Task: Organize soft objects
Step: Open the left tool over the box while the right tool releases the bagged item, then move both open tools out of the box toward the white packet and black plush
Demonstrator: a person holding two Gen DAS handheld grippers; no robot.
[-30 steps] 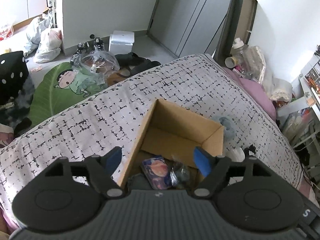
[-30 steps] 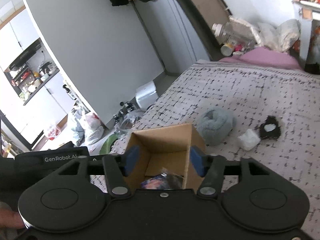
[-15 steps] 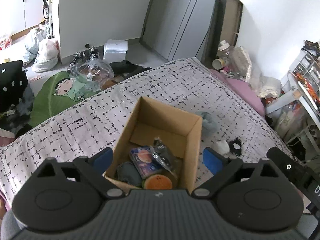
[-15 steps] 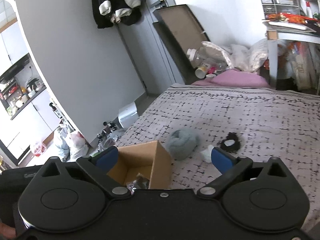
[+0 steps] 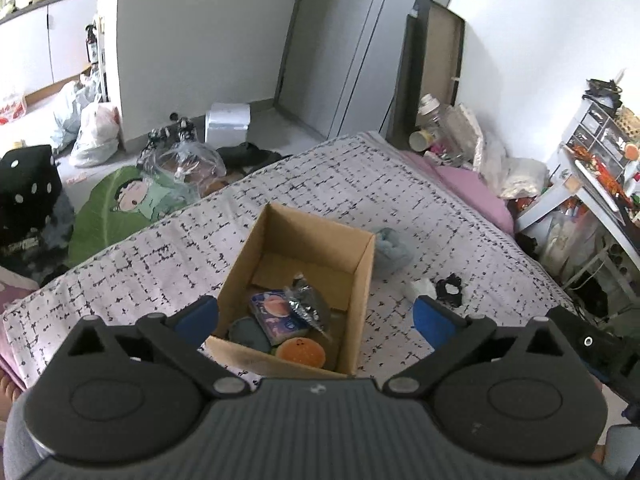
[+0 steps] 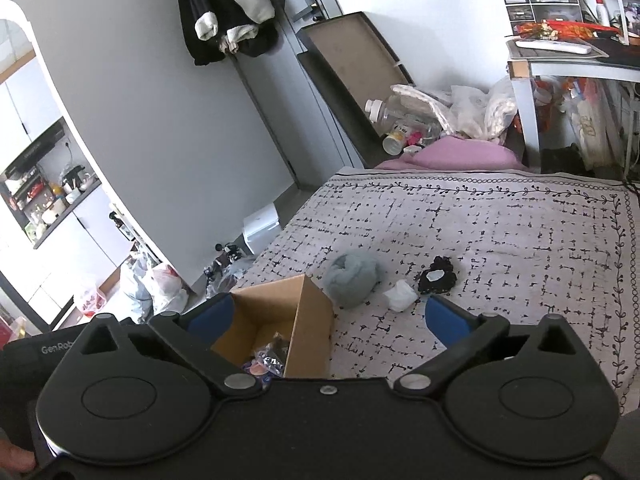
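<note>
Left wrist view gives me the cardboard box [image 5: 296, 280] at center on the patterned bedspread [image 5: 160, 248], holding a grey pad, a printed pouch [image 5: 276, 314], a crinkly wrapper and an orange plush [image 5: 301, 352]. My left gripper [image 5: 316, 320] hangs wide open around it, empty. At two o'clock from the box lie a fuzzy grey-blue bundle [image 6: 352, 278], a white wad [image 6: 399, 295] and a black scrunchie [image 6: 438, 276]. My right gripper [image 6: 326, 318] gapes too, holding nothing.
</note>
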